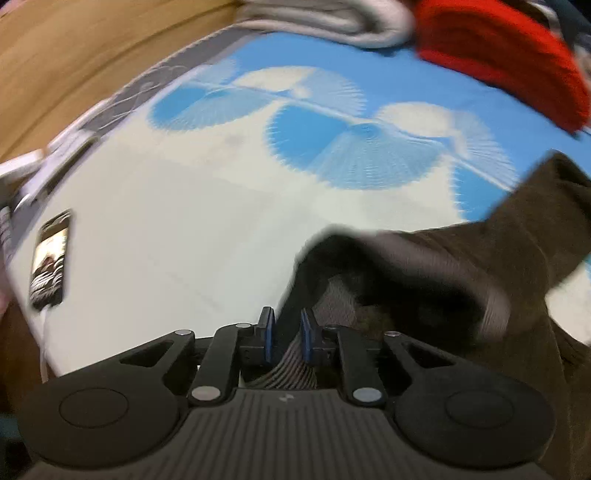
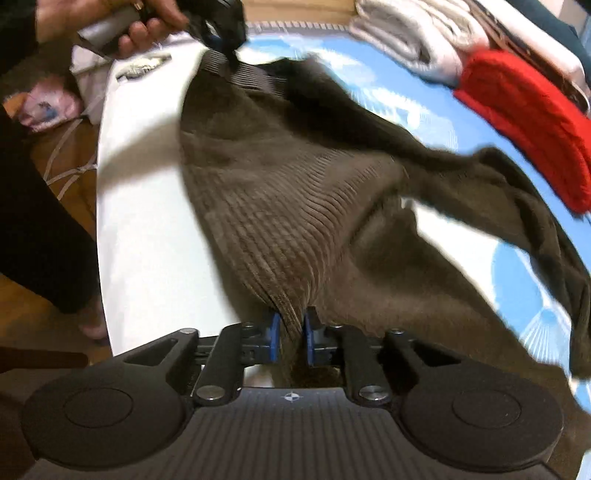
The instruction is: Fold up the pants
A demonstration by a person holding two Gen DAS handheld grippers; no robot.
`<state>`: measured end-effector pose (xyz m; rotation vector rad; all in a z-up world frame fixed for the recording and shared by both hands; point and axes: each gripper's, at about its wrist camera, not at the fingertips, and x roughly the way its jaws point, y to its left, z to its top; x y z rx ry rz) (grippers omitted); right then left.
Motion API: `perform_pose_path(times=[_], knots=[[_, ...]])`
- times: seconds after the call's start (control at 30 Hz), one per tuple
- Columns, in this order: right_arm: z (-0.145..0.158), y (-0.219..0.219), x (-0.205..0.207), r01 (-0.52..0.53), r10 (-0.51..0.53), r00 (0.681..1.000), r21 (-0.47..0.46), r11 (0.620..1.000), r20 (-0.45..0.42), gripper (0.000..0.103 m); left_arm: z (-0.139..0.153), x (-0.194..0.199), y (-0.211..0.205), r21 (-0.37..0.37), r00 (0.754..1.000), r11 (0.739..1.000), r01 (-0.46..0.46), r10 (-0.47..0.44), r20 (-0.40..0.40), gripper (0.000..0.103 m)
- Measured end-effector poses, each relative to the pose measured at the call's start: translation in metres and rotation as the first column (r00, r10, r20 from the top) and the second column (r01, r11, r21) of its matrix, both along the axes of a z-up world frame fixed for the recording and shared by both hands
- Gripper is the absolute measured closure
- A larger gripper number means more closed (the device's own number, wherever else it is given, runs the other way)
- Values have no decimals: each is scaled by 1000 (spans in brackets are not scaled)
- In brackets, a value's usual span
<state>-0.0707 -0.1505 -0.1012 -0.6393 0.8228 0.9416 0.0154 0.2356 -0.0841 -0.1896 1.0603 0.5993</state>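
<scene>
Brown corduroy pants (image 2: 295,192) hang stretched between my two grippers above a blue-and-white mat (image 2: 147,221). My right gripper (image 2: 291,336) is shut on one end of the ribbed waistband. My left gripper (image 2: 225,40) shows in the right wrist view at the top, held by a hand, shut on the other end of the waistband. In the left wrist view the left gripper (image 1: 286,336) pinches the grey ribbed band, and the pants (image 1: 461,266) trail off to the right. The legs drape down onto the mat at the right.
A red folded garment (image 2: 524,122) and white folded clothes (image 2: 417,33) lie at the mat's far edge. A phone (image 1: 50,258) lies on the mat's left side. Wooden floor (image 1: 74,55) lies beyond. The person's dark-clothed leg (image 2: 37,221) is at the left.
</scene>
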Motion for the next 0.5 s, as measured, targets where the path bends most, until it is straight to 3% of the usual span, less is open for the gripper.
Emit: perform_pose_path(times=[0.07, 0.17, 0.2, 0.23, 0.3, 0.37, 0.4, 0.43, 0.5], knots=[[4, -9, -5, 29, -28, 999, 30, 999, -19, 86, 13, -2, -6, 74, 999, 997, -21, 18, 44, 84], [27, -45, 14, 181, -176, 983, 170, 969, -43, 80, 33, 3, -22, 66, 985, 998, -16, 4, 172, 81], [34, -61, 24, 255, -249, 967, 219, 942, -56, 78, 34, 8, -30, 66, 981, 998, 6, -19, 192, 78], [40, -85, 38, 361, -353, 932, 273, 891, -79, 75, 33, 15, -40, 70, 979, 997, 28, -42, 199, 77], [44, -137, 63, 564, -562, 820, 333, 756, -112, 73, 29, 28, -59, 52, 976, 996, 66, -75, 202, 76], [38, -208, 86, 780, -783, 594, 368, 505, -183, 70, 25, 47, -79, 2, 972, 994, 108, -106, 210, 76], [30, -248, 94, 869, -870, 435, 361, 338, -232, 70, 23, 51, -87, -12, 968, 992, 124, -119, 220, 76], [19, -284, 98, 921, -916, 291, 340, 190, -277, 68, 23, 58, -96, -16, 962, 989, 149, -141, 233, 76], [-3, -341, 101, 958, -939, 58, 282, -43, -340, 68, 21, 67, -115, 8, 948, 980, 199, -195, 250, 76]])
